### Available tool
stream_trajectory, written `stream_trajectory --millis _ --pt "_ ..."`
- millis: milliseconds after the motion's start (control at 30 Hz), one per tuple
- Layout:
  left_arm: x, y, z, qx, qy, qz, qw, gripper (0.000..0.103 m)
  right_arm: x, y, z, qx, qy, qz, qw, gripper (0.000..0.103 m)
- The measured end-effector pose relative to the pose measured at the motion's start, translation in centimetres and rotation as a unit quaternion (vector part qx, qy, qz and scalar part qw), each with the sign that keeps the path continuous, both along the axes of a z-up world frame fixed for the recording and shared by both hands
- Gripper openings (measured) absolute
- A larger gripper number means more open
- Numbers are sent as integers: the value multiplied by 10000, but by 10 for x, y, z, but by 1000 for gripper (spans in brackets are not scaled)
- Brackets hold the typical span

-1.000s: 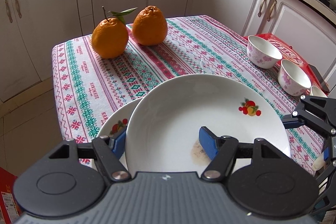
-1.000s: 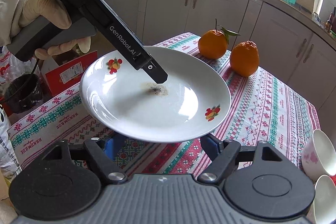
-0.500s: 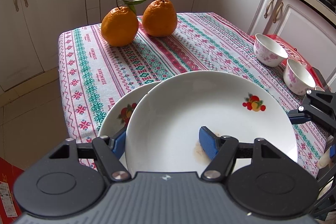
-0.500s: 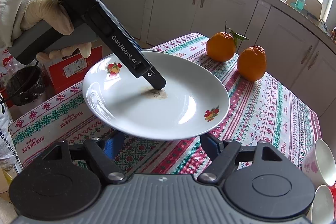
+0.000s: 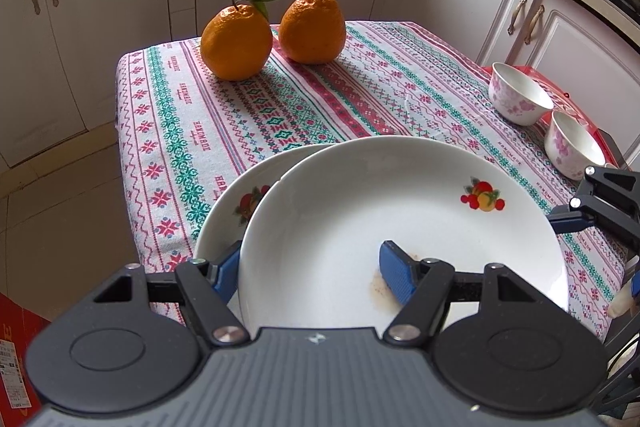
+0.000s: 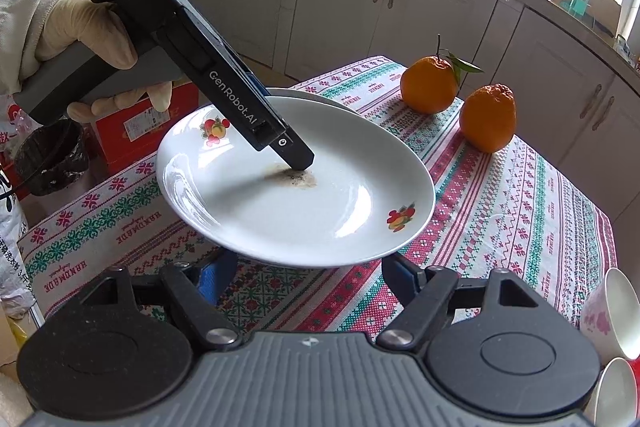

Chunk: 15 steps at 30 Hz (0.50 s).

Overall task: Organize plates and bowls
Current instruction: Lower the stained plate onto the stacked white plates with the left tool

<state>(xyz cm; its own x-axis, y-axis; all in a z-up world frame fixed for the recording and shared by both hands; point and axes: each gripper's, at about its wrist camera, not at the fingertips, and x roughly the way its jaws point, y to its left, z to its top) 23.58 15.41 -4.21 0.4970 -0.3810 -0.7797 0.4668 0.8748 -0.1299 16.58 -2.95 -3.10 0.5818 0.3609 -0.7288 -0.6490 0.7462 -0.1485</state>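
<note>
White kitchen cabinets are ringing a small worktop [image 5: 304,107] covered in a patterned cloth, with two oranges [image 5: 236,43] sitting near its far left corner and two floral bowls [image 5: 520,99] standing side by side along its right edge.

The left tool [image 5: 316,267] is clamping the near rim of a white plate [image 5: 400,219] — one blue pad is pressing on the inside by a brown smear, the other is sitting under the rim. In the right wrist view this plate is being held clear of the cloth, tilted slightly, with a gloved hand [image 6: 76,39] gripping the tool's handle. A second plate [image 5: 228,203] is lying on the cloth at the near left corner, partly hidden beneath the held one and showing only its left rim.

The right tool [image 6: 308,275] is waiting with its jaws apart and nothing between them, just below the near edge of the held plate and not touching it.

The step in hand looks like stacking the held plate onto the lower one. To do it well, I would be centring the held plate over the lower rim first — it is sitting off to the right at present. Then levelling it, lowering slowly until the bases are nesting, and only then loosening the grip. A rim pinch on glazed ware may be slipping if the plate is tipped further.
</note>
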Motion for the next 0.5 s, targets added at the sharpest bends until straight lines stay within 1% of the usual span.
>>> stream_trajectory --millis 500 --pt "-3 1 3 112 37 -21 9999 70 1 2 -1 -54 0 78 10000 83"
